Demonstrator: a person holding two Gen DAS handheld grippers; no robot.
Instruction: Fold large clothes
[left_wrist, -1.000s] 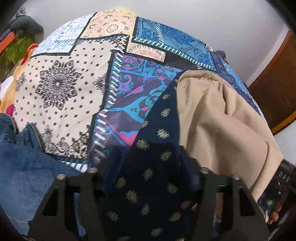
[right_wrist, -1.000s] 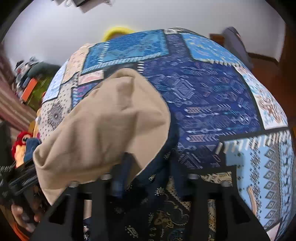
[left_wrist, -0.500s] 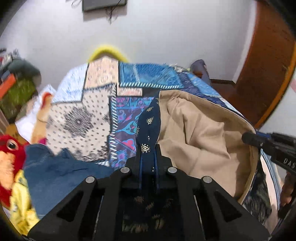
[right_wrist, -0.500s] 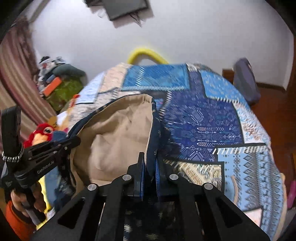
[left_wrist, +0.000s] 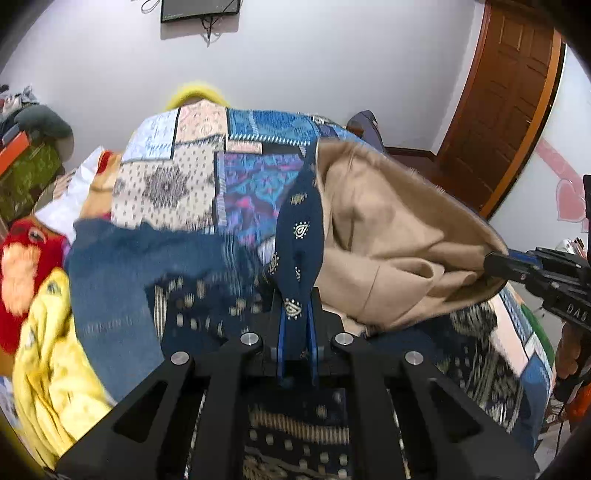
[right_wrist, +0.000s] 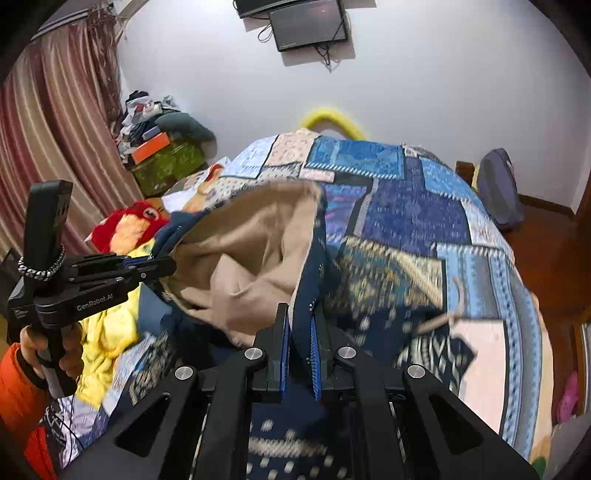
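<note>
Left gripper (left_wrist: 295, 332): black frame, blue-padded jaws pinching the navy printed edge of the garment (left_wrist: 388, 236). Right gripper (right_wrist: 299, 347): same build, jaws pressed onto the opposite navy edge.

Garment: one piece, two faces. Outer face navy with small gold teardrop motifs; inner lining plain tan, matte, soft, deeply creased. Held up off the patchwork quilt (left_wrist: 173, 184) between the two grippers, mouth sagging open like a pouch, lower part trailing blurred onto the bed.

Quilt: flat printed patches, blue, cream, purple, black-on-white medallions, edged with stitched fringe lines.

Left of garment, three soft items counted: one blue denim piece (left_wrist: 122, 266), coarse weave; one yellow cloth (left_wrist: 48, 350), crumpled; one red plush toy (left_wrist: 26, 258), fuzzy, orange face.

Walls white, smooth. One dark wall-mounted screen (right_wrist: 306, 22), cables dangling. One brown panelled wooden door (left_wrist: 509, 99). One striped red-brown curtain (right_wrist: 48, 140), pleated. One yellow curved hoop (right_wrist: 332, 118) behind the bed. One dark bag (right_wrist: 498, 188) on the floor at the right.
</note>
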